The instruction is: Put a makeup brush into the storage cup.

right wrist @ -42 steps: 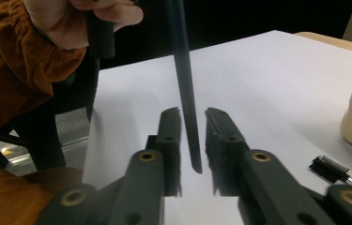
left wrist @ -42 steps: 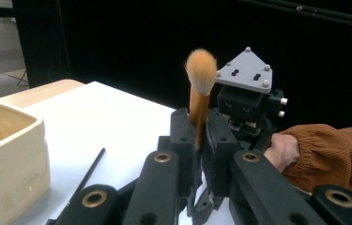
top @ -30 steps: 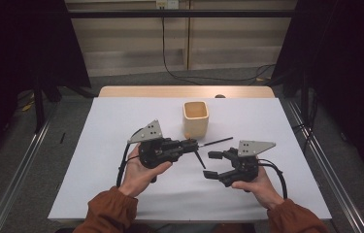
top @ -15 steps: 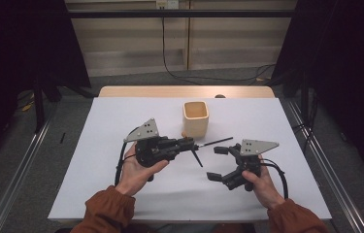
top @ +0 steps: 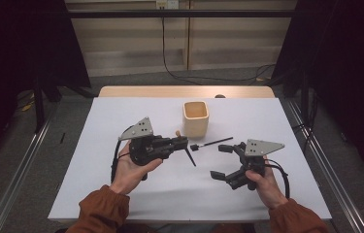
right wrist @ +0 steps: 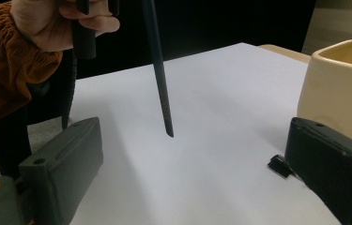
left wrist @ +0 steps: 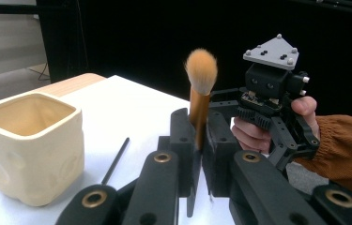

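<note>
Holding a brush (left wrist: 200, 105), the left gripper (top: 182, 143) sits over the left middle of the bench (top: 97, 194). Its jaws are closed tight on the brush's brown handle. In the left gripper view the brush stands up between the jaws, with its soft orange tip at the top. The thin dark end of the brush (right wrist: 160, 89) hangs down toward the bench but stays off it. A hand (top: 131, 170) in an orange sleeve (top: 99, 211) holds this gripper from below.

Next comes the cup (top: 195, 118). It is cream coloured, square, and stands upright near the middle of the bench, a bit toward the far edge. It is just past the left gripper's jaws and not touching them.

A second brush (top: 212, 142), thin and black, lies flat on the bench in front of the cup. It rests between the two grippers, and nothing holds it. Its small head points left.

The right gripper (top: 221, 161) is over the right side of the bench, nearer the front edge. Its jaws have just been opening and now stand wide apart, with nothing held between them. In the right gripper view, the black brush's head (right wrist: 279, 165) lies just beside one jaw. Another hand (top: 267, 187) holds this gripper.
</note>
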`<state>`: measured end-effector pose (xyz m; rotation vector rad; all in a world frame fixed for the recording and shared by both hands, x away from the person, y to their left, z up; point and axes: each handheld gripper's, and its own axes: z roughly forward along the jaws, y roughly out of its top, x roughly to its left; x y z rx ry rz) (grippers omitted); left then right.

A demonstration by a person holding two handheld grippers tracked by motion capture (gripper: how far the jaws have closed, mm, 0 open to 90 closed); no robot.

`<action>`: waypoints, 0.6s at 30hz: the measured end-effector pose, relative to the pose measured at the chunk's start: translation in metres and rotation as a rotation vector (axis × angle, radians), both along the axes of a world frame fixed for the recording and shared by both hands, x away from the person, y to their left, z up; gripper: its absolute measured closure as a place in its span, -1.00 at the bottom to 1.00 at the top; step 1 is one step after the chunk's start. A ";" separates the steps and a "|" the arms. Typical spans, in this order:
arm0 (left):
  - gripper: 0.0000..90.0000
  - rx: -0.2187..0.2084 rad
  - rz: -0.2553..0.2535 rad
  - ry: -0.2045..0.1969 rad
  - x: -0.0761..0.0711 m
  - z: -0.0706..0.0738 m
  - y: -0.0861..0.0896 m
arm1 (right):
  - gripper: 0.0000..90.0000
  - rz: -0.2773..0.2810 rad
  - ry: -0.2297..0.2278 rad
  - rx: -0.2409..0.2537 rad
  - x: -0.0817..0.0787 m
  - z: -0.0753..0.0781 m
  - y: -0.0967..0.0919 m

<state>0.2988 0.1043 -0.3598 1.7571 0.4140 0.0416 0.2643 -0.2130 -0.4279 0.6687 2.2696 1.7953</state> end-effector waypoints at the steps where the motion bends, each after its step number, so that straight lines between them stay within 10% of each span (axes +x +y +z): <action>1: 0.87 0.003 0.000 0.001 0.000 0.001 0.000 | -0.90 0.000 0.001 0.001 0.000 0.000 0.000; 18: 0.86 0.210 -0.028 0.031 0.010 0.003 -0.011 | -0.88 0.015 0.010 -0.008 0.001 -0.001 0.002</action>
